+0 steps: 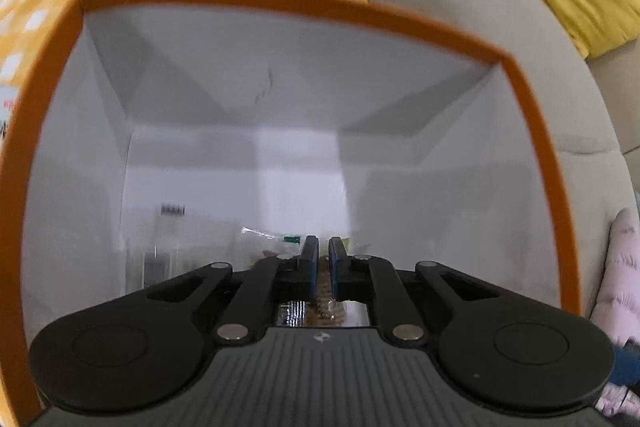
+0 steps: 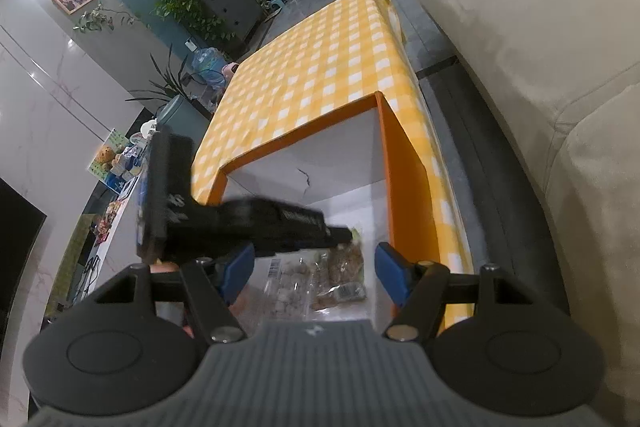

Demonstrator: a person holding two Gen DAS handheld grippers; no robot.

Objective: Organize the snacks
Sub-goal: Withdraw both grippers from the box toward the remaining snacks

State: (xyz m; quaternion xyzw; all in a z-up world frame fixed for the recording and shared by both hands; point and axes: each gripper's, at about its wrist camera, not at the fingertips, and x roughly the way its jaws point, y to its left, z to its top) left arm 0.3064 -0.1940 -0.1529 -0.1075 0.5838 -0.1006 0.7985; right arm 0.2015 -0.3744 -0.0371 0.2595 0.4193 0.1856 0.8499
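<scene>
Living room, evening light; a bench (image 2: pixel 320 67) under a yellow checked cloth stands beside a beige sofa (image 2: pixel 540 47), and on it sits an orange-rimmed box (image 2: pixel 404 179) with white inner walls. Contents of box: several clear snack packets (image 2: pixel 316 279) lying flat on the floor of the box, one of pale round pieces, others of brown pieces. Progress, as judged: some snacks are already boxed and another is going in; how many are left outside cannot be told, since none shows on the cloth. Left gripper (image 1: pixel 323 267): reached down inside the box, jaws nearly together with a narrow gap, a clear packet of brown bits (image 1: pixel 324 311) between the pads near their base; whether the pads press on it cannot be told. The packet hangs close above the box floor, near the packets already there. Right gripper (image 2: pixel 316 273): held just over the near edge of the box, jaws wide apart, nothing between them, the boxed packets showing through the gap.
</scene>
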